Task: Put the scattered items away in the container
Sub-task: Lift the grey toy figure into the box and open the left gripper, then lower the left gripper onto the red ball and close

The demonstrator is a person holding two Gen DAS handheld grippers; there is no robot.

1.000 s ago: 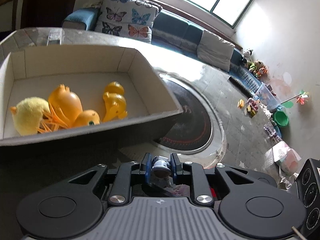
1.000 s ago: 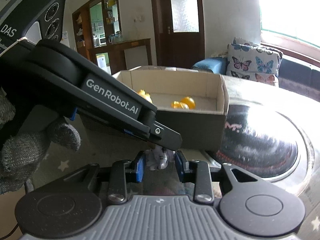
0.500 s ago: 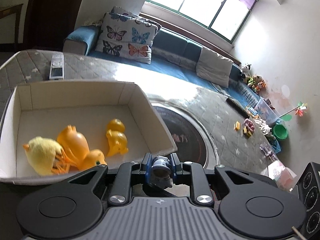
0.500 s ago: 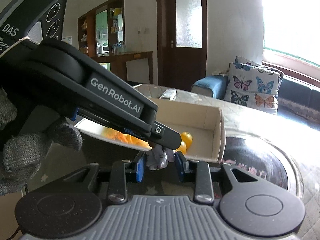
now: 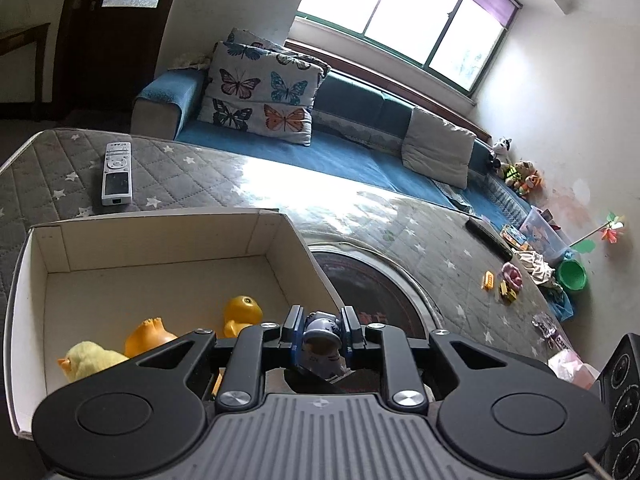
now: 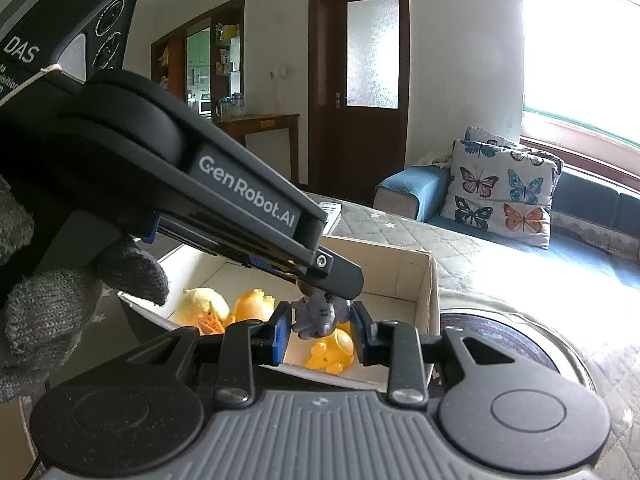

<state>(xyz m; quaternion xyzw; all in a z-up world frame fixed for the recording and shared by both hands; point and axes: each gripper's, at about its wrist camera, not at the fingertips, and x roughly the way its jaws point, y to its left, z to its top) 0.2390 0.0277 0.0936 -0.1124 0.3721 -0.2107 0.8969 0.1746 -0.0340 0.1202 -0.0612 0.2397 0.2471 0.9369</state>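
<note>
I am in a living room with a big window and a blue sofa (image 5: 340, 160) that has butterfly pillows (image 5: 260, 96) on it. In front of me is a table (image 5: 192, 184) with a grey cover that has little stars. A remote (image 5: 117, 172) lies on the far left part of the table. A round black plate (image 5: 372, 292) is set into the table, just right of the box.

The box (image 5: 160, 216) is made of card and it is open on top. 3 toys lie in its near part: a yellow duck (image 5: 242, 312), an orange duck (image 5: 148, 334) and a fluffy yellow chick (image 5: 88, 360). They are close together.

My left gripper (image 5: 320, 320) is almost closed. It squeezes a small grey and blue toy figure (image 5: 320, 340) between its 2 blue pads. The toy figure is up in the air, over the near right corner of the box. It does not touch the box.

From my right side, I see my left gripper reach in from the upper left, with my gloved hand (image 6: 48, 312) on it. My right gripper (image 6: 320, 320) is closed in as well. The same toy figure (image 6: 316, 312) sits between its pads, and they look like they touch its sides. The ducks are down below it.

A few more small toys (image 5: 508, 280) lie on the table, far off to the right.
</note>
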